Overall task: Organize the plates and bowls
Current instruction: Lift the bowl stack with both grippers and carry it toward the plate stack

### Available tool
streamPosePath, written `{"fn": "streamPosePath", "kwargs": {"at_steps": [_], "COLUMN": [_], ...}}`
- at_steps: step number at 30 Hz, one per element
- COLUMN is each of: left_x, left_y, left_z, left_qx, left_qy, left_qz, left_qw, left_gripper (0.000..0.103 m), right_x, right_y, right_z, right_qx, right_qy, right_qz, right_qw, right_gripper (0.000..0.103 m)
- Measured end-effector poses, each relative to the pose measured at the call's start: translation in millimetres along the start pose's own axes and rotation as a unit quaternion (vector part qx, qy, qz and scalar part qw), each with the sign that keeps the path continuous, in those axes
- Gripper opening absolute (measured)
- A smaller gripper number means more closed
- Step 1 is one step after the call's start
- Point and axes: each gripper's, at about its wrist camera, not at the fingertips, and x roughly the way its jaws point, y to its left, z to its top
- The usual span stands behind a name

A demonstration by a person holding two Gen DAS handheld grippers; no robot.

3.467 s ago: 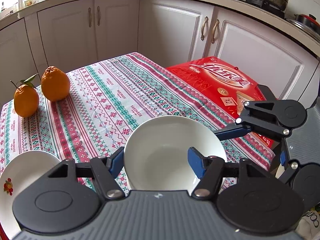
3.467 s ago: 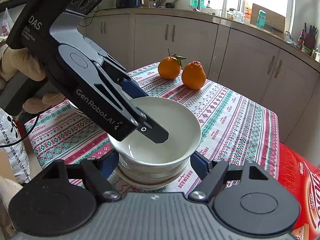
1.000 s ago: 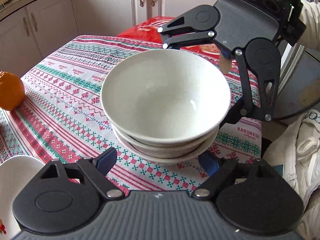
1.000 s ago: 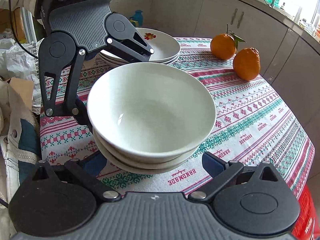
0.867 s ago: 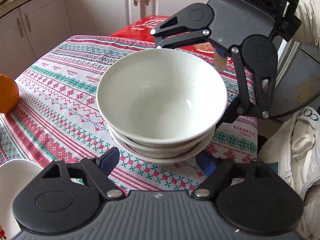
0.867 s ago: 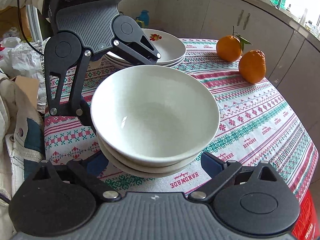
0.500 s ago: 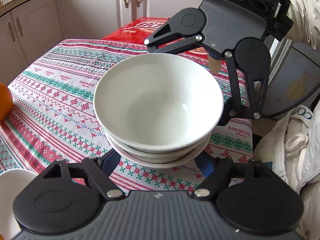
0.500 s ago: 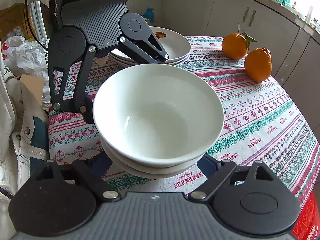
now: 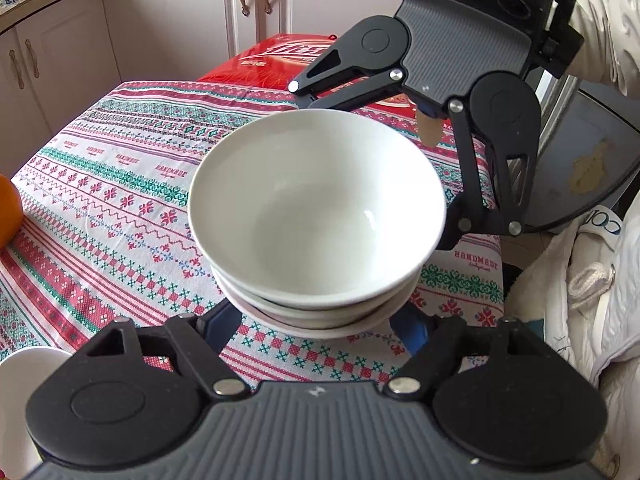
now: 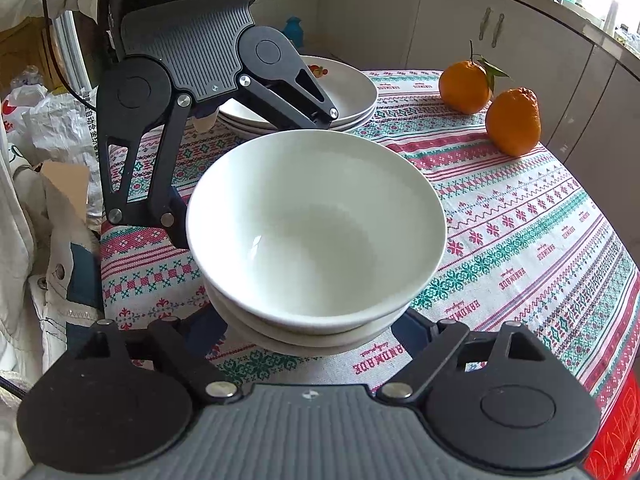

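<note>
While both grippers — left gripper [image 9: 316, 322], right gripper [image 10: 308, 332] — flank the stacked bowls [image 9: 316, 216], fingers spread apart, contact seemingly unclear.

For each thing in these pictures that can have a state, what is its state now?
Bowl stack: nested, upright, empty on top, on the tablecloth.
Plate stack: piled, behind the bowls.
Left tool: open, fingers either side of the bowl stack.
Right tool: open, flanking the bowl stack from the opposite side.
Two oranges: whole, touching.
</note>
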Motion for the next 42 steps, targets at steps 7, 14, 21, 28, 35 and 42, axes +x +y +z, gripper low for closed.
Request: {"fn": "streamPosePath", "kwargs": {"at_steps": [7, 14, 21, 28, 35, 42], "left_x": [-9, -40, -79, -110, -124, -123], "left_y": [-3, -3, 4, 26, 48, 59], "left_z": [-3, -11, -31, -55, -85, -103], "left_qx": [-0.001, -0.012, -0.026, -0.048, -0.080, -0.101], "left_qy": [-0.012, -0.029, -0.041, -0.038, -0.026, -0.016], "left_qz": [0.005, 0.025, 0.080, 0.132, 0.162, 0.165], "left_qw": [0.9999, 0.9992, 0.9956, 0.9894, 0.9832, 0.9809], "left_gripper": [0.080, 0.080, 0.080, 0.080, 0.080, 0.080], "right_x": [-5, -11, -1, 27, 68, 97], "right_y": [3, 5, 10, 9, 3, -4], "right_z": [4, 26, 70, 118, 150, 164], "right_qx": [-0.004, -0.030, -0.077, -0.121, -0.132, -0.124], "right_qy": [0.004, 0.000, -0.012, -0.027, -0.029, -0.022], "right_qz": [-0.005, -0.007, -0.004, 0.004, 0.031, 0.050], "right_qw": [1.000, 1.000, 0.997, 0.992, 0.990, 0.991], "right_gripper": [0.091, 0.091, 0.091, 0.091, 0.091, 0.091]}}
